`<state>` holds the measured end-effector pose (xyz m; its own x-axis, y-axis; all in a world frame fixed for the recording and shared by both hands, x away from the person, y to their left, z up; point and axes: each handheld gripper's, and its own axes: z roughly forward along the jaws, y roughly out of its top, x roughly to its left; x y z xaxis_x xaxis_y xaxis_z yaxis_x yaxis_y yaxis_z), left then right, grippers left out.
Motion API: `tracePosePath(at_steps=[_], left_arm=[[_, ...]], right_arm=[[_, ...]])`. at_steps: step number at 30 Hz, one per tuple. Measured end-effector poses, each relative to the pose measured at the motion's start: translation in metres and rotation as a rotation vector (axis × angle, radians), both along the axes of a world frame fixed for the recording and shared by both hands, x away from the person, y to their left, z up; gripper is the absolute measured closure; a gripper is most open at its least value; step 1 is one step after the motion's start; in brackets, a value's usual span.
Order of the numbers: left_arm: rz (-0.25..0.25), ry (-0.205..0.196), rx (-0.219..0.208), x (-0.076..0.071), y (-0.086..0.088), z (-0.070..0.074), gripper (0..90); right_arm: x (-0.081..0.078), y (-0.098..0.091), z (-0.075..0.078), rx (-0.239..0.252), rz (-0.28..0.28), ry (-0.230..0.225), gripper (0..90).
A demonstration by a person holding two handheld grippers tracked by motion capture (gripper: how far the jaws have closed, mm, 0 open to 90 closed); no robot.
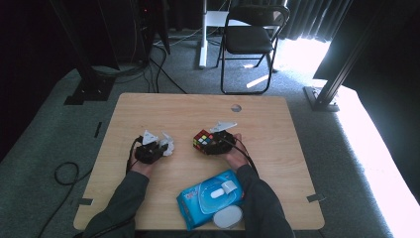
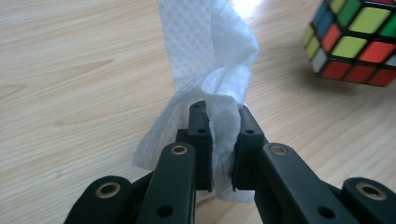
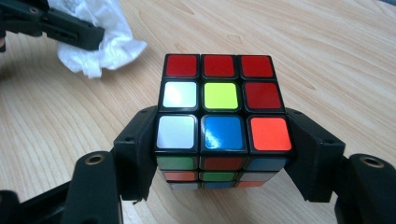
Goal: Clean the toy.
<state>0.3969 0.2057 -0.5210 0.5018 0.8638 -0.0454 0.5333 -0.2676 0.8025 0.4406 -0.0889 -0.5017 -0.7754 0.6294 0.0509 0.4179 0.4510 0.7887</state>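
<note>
Wipe (image 2: 205,60), limp and feather-light, pinched mid-fold by the left gripper (image 2: 219,140) at nine o'clock of the puzzle cube (image 3: 219,116), which (rigid, slick-faced, best taken flat on opposite sides) sits clamped in the right gripper (image 3: 219,161) near table (image 1: 277,119) centre.

One camera sits high above the table (image 1: 148,106) and looks forward and down at it from far off. Two more ride on the grippers, very close. Both of these show the cube (image 3: 219,109) and the white wipe (image 2: 210,56).
</note>
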Motion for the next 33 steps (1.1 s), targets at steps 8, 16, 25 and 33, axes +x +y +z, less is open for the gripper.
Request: tracePosePath(at_steps=[8,16,25,33], left_arm=[[0.036,-0.004,0.014,0.001,0.009,0.0,80.7],[0.071,0.005,0.008,0.001,0.016,-0.005,80.2],[0.089,0.011,0.003,0.0,0.023,-0.007,79.8],[0.101,0.019,0.001,0.0,0.026,-0.009,78.8]], right_arm=[[0.0,0.002,-0.003,-0.019,-0.003,0.003,34.2],[0.001,0.002,-0.005,-0.025,-0.003,0.005,34.1],[0.001,0.001,-0.009,-0.034,-0.005,0.01,34.1],[0.001,0.001,-0.011,-0.044,-0.003,0.012,34.2]])
